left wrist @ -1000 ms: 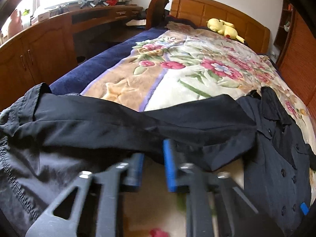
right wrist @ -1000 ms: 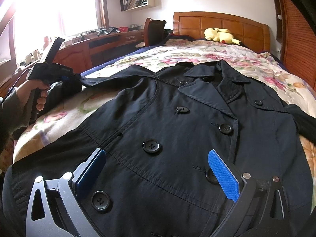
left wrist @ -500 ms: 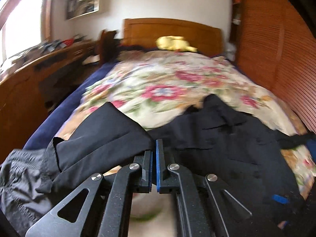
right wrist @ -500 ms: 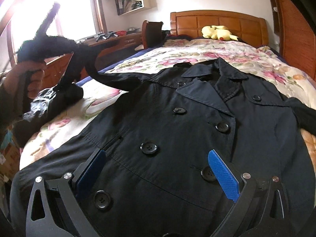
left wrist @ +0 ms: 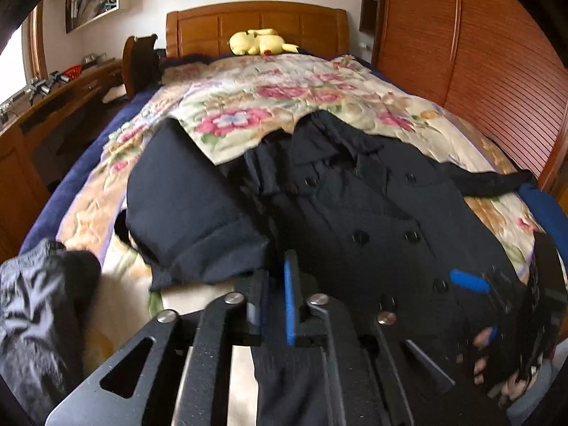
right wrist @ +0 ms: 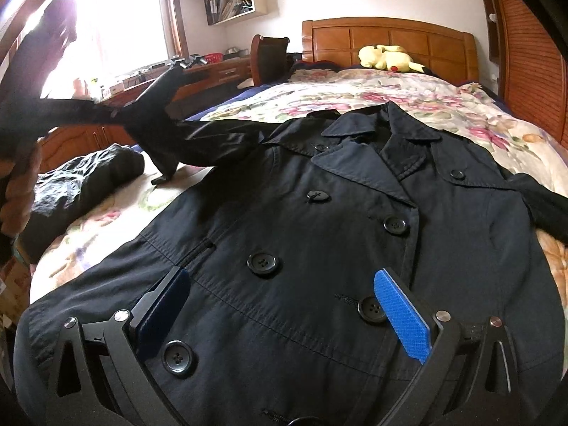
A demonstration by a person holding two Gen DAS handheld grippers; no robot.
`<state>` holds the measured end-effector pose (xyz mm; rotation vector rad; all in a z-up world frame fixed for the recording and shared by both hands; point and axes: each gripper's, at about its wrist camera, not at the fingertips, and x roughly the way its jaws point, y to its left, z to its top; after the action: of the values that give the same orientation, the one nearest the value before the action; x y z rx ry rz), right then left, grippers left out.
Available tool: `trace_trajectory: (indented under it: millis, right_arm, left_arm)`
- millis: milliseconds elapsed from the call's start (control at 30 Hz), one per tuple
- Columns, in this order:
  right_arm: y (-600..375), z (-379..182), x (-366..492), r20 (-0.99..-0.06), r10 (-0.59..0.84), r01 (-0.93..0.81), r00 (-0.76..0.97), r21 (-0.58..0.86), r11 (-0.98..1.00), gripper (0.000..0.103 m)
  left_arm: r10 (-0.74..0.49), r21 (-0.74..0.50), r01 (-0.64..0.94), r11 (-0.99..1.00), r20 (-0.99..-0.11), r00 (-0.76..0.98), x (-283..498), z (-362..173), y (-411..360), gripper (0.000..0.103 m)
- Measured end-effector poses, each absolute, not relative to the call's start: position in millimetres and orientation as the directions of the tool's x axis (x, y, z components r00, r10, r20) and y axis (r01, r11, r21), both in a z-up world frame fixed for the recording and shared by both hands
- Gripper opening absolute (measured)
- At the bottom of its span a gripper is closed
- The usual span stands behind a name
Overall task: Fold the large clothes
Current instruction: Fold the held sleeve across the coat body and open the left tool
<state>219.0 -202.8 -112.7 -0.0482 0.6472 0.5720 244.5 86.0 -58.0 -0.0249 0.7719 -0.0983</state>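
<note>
On the wall above the desk (right wrist: 198, 71) we see an open box shelf (right wrist: 236, 5) with books and papers standing in it, and a red basket (right wrist: 213, 58) sits on the desk, its contents too small to tell. The black coat (right wrist: 355, 234) lies front up and buttoned on the floral bedspread (right wrist: 390, 92), collar toward the headboard (right wrist: 387, 37), where a yellow plush toy (right wrist: 385, 57) rests.

Our left gripper (left wrist: 275, 294) has the coat's sleeve (left wrist: 191, 209) between its nearly closed jaws, which are opening slightly; dark cloth passes through the narrow gap and hangs below it, and we cannot tell whether the pads still press on it. In the right wrist view the sleeve is raised off the bed, stretched from the coat's shoulder toward our left hand (right wrist: 17, 184) at the picture's edge.

Our right gripper (right wrist: 284, 305) stands wide open over the coat's lower front, one blue pad (right wrist: 403, 316) on each side of the button rows, gripping nothing. A crumpled dark garment (right wrist: 81, 181) lies on the bed near the raised sleeve
</note>
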Motion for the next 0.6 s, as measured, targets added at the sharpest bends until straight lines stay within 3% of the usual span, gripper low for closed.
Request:
trace_trajectory:
  millis: [100,333,467,600]
  right_arm:
    - [-202,-112,218,-0.585,0.485,-0.519,0.65,0.125,0.846,0.103]
    - [-202,-113,219,-0.586,0.483,-0.519,0.651,0.12,0.846,0.103]
    - [-201,-113,219,-0.586,0.479,-0.52,0.654,0.111,0.847,0.103]
    - [-199,-114,217,-0.587,0.474,-0.523,0.656,0.099,0.847,0.103]
  left_arm:
    - [-0.097,-0.052,0.085,0.995,-0.7,0.707,227,-64,88,0.03]
    - [-0.089,-0.057,0.068,0.996,-0.698,0.71,195,-66,100,0.046]
    - [-0.081,-0.083,0.033,0.996,-0.671,0.737,180,-57,116,0.062]
    - [-0.016,-0.048,-0.019,0.999,-0.639,0.769,174,-46,131,0.071]
